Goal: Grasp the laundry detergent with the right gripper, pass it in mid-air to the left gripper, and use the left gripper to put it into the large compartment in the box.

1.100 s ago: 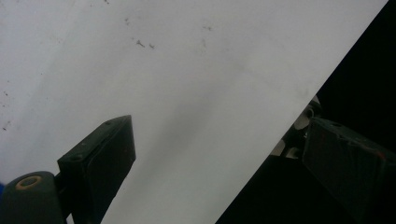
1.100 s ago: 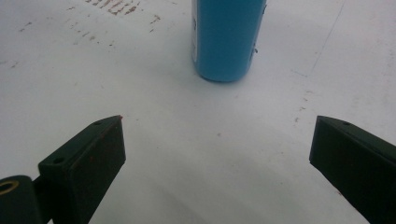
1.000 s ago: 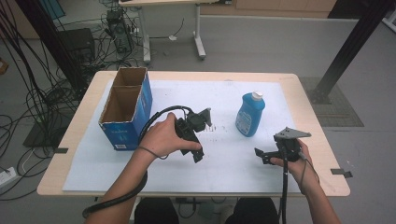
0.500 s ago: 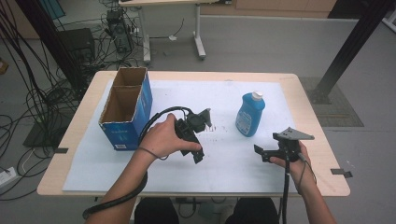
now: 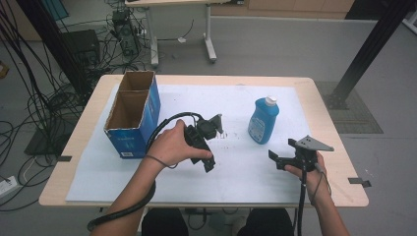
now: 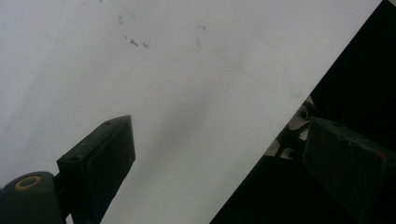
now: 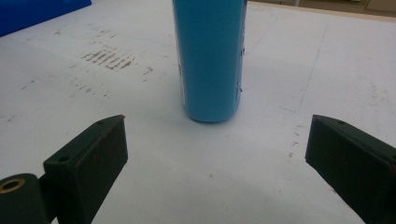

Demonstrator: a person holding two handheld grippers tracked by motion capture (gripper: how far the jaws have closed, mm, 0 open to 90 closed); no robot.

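Note:
A blue bottle with a white cap stands upright on the white sheet right of centre. In the right gripper view its lower body rises straight ahead, a short way beyond the jaws. My right gripper is open near the front right of the table, pointing at the bottle, with nothing between its jaws. My left gripper is open at mid-table in the person's hand, looking down over bare sheet and the sheet's edge.
An open cardboard box with blue sides stands at the left of the wooden table. Faint reddish marks stain the sheet left of the bottle. Cables and table legs crowd the floor behind.
The right gripper has shifted very slightly. The left gripper, the bottle and the box are where they were.

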